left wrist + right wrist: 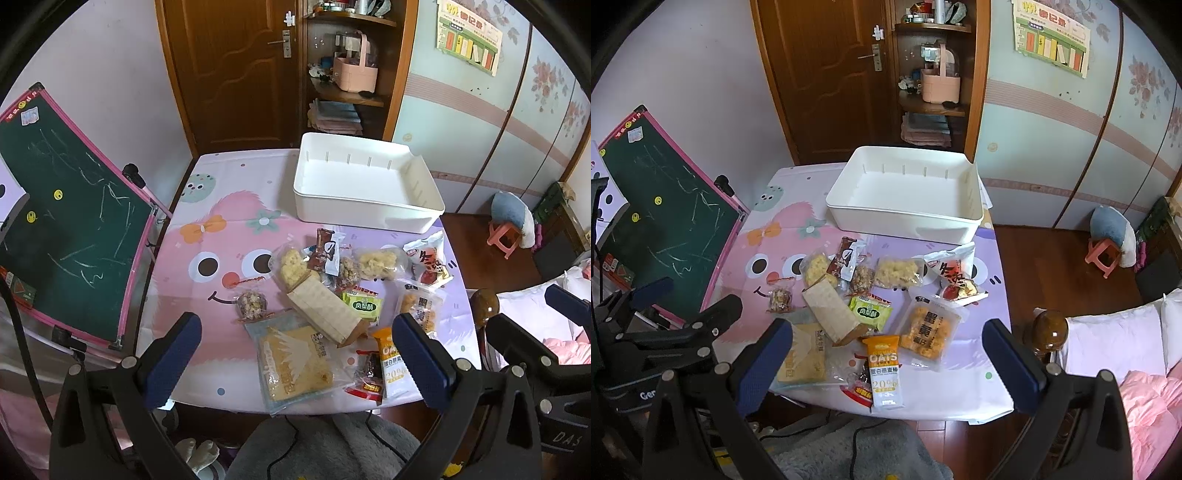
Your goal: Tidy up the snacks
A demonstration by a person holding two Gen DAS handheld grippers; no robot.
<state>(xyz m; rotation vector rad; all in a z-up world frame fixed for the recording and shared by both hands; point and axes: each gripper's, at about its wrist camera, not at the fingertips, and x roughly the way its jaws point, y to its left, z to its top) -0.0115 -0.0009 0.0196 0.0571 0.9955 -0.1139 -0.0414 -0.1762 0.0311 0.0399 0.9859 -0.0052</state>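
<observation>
A white plastic bin (384,216) (908,218) stands empty at the table's far side. Several snack packs lie in a loose pile in front of it: a beige wafer pack (325,310) (831,312), a green pack (364,304) (868,312), an oats bar (393,365) (884,373), a flat bread pack (291,365) (803,360), an orange-snack pack (929,330). My left gripper (297,362) is open above the near table edge, empty. My right gripper (888,363) is open and empty, beside it at the same height.
The table has a pink cartoon cloth (207,236). A green chalkboard (70,221) leans at the left. A wooden door (236,66) and shelf stand behind. A wooden bedpost knob (1049,330) and pink bedding are at the right. A grey fluffy seat (321,446) is below.
</observation>
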